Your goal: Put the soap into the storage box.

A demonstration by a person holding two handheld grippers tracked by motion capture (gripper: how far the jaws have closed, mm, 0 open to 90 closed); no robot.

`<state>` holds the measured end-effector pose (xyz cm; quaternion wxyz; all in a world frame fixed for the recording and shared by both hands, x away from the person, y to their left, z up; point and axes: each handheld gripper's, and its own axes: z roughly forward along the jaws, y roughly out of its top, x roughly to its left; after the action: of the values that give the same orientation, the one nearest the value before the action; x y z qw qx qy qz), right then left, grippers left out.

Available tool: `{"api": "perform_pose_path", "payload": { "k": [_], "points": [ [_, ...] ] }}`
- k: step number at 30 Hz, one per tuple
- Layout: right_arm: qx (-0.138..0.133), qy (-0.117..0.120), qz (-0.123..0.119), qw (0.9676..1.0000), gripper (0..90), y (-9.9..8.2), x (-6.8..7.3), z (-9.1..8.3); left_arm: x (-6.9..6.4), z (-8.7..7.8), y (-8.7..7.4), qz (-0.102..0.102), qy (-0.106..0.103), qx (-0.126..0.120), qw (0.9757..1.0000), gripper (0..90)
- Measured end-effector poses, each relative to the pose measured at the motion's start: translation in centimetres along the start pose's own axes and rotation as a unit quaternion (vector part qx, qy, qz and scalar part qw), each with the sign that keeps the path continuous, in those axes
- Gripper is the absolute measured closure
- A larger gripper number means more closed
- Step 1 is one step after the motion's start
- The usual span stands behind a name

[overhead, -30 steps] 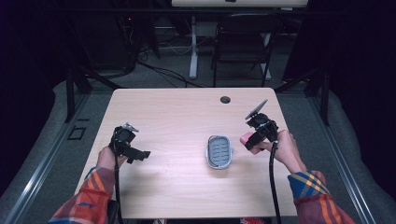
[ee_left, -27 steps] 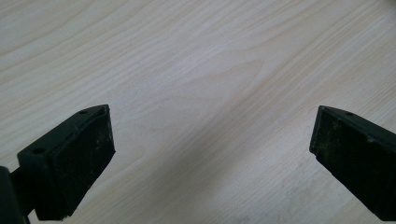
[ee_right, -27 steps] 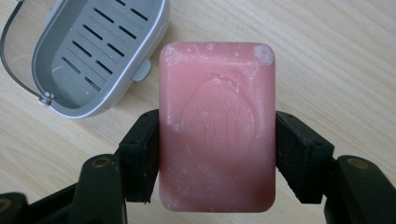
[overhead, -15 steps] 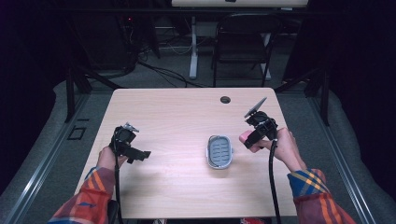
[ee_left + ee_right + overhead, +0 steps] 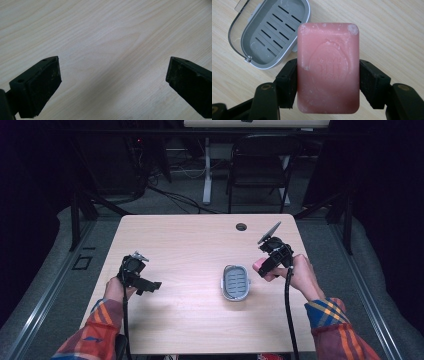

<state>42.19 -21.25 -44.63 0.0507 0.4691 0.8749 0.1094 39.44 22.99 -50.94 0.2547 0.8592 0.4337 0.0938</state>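
The right gripper (image 5: 328,82) has its jaws clamped on the long sides of a pink soap bar (image 5: 328,67), held just beside the empty grey soap dish (image 5: 272,32) on the table (image 5: 190,245). Best bet: line the bar up lengthwise over the slotted tray, lower it flat, then let go – no dropping. The left gripper (image 5: 112,82) rests wide open, holding nothing.

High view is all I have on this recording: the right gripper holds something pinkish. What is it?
Observer: A pink bar of soap, clamped by its long sides between the right gripper's jaws.
Operator: Is the grey dish empty?
Observer: Yes, the soap dish shows only its bare slotted insert.
Operator: And the left gripper?
Observer: The left gripper has its jaws wide apart with bare wooden table between them.
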Motion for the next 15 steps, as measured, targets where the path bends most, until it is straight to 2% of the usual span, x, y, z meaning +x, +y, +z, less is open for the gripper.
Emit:
{"api": "perform_pose_path", "payload": {
  "k": [15],
  "points": [
    [0.000,0.006,-0.011,0.9999,37.4,0.94,0.63,0.03,0.01,0.04,0.01,-0.001,0.000,0.001,1.0000,0.0]
  ]
}}
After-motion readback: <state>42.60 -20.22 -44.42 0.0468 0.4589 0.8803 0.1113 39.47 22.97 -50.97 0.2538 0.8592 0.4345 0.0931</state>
